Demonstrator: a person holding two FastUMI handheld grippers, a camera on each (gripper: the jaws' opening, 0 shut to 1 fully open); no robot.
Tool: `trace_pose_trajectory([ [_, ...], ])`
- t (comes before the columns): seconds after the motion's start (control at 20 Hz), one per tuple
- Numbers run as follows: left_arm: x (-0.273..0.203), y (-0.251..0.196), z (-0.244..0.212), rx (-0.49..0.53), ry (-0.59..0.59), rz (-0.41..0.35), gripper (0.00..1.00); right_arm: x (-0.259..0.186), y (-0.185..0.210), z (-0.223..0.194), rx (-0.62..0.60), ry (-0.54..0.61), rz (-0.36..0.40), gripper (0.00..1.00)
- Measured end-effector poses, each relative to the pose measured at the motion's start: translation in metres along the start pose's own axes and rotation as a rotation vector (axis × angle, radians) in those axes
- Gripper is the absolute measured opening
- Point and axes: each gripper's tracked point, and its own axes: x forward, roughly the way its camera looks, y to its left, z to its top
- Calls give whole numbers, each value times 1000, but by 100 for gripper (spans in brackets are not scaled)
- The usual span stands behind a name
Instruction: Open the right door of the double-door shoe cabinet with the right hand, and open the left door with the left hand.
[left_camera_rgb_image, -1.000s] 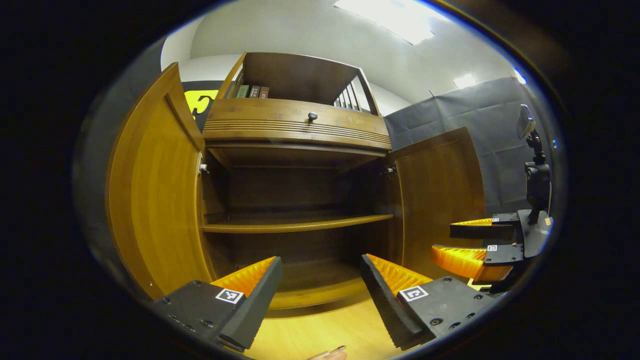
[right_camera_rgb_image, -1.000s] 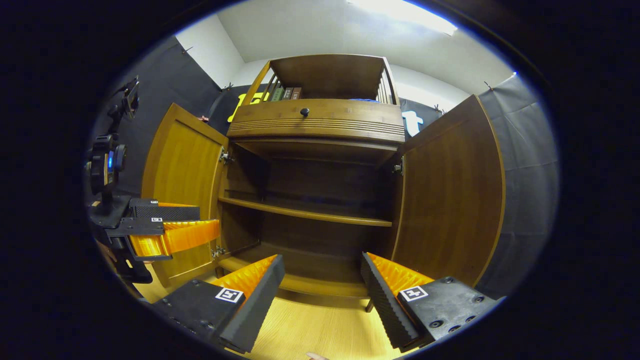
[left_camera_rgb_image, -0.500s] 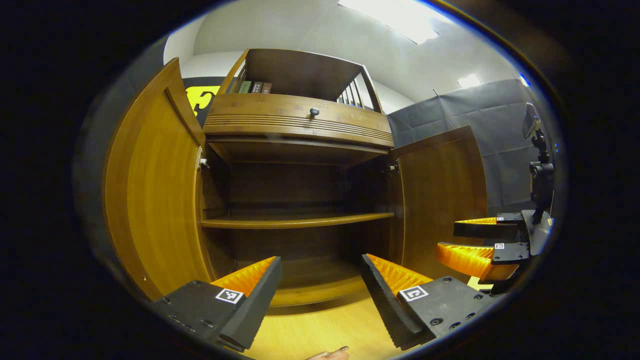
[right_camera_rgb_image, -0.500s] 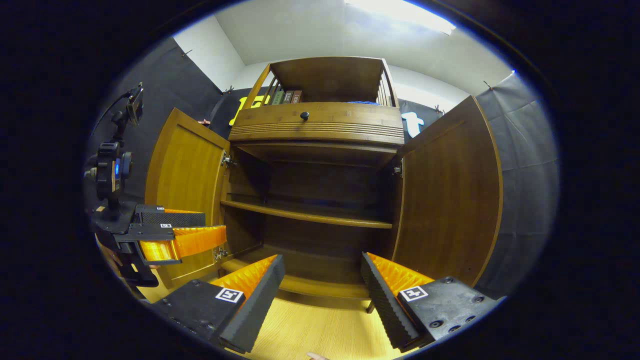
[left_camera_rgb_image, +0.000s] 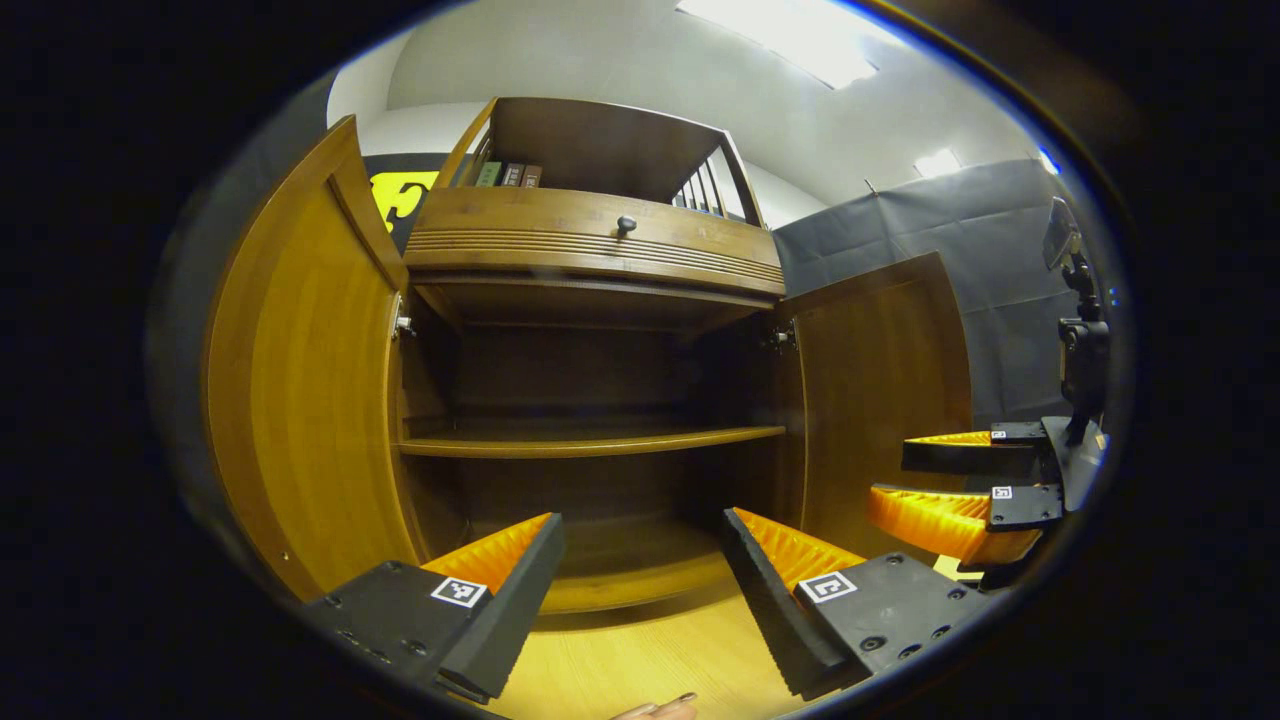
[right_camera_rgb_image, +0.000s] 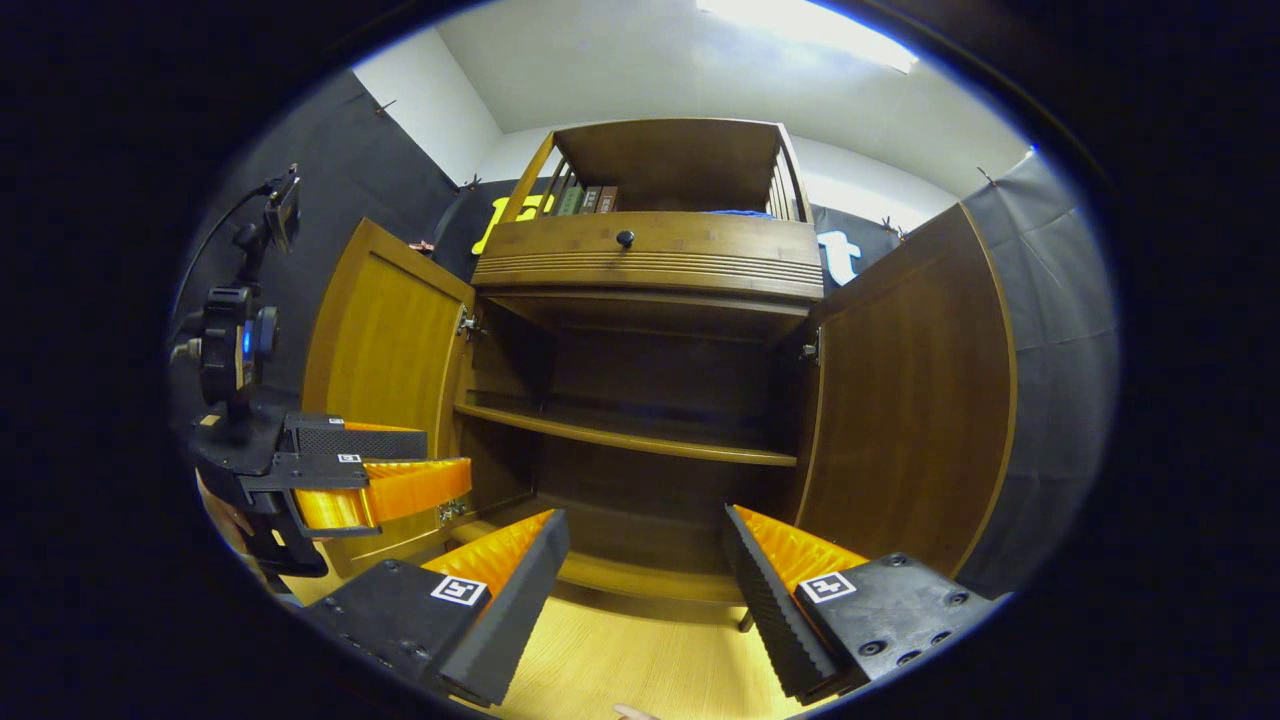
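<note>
The wooden shoe cabinet (left_camera_rgb_image: 590, 255) (right_camera_rgb_image: 650, 265) stands with both doors swung wide. Its left door (left_camera_rgb_image: 300, 380) (right_camera_rgb_image: 385, 350) and right door (left_camera_rgb_image: 885, 380) (right_camera_rgb_image: 915, 400) hang open, baring a dark inside with one shelf (left_camera_rgb_image: 590, 442) (right_camera_rgb_image: 630, 438). My left gripper (left_camera_rgb_image: 640, 530) is open in front of the cabinet's middle and holds nothing; in the right gripper view the left gripper (right_camera_rgb_image: 440, 455) hovers before the left door. My right gripper (right_camera_rgb_image: 645, 530) is open and holds nothing; in the left gripper view the right gripper (left_camera_rgb_image: 890, 475) hangs near the right door.
A drawer with a dark knob (left_camera_rgb_image: 625, 224) (right_camera_rgb_image: 625, 238) sits above the doors, and books (left_camera_rgb_image: 505, 176) stand in the top rack. Light wooden floor (right_camera_rgb_image: 640, 660) lies before the cabinet. A fingertip (left_camera_rgb_image: 655, 708) shows at the bottom edge.
Both doors stay wide open. The right gripper view has shifted slightly, with the cabinet drifting right and down. The left gripper view has barely moved since half a second ago.
</note>
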Motion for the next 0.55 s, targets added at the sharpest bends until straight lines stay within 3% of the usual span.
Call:
trace_pose_trajectory([
  [0.55,0,1,3,9,-12,16,97,5,-8,8,38,-21,-19,98],
])
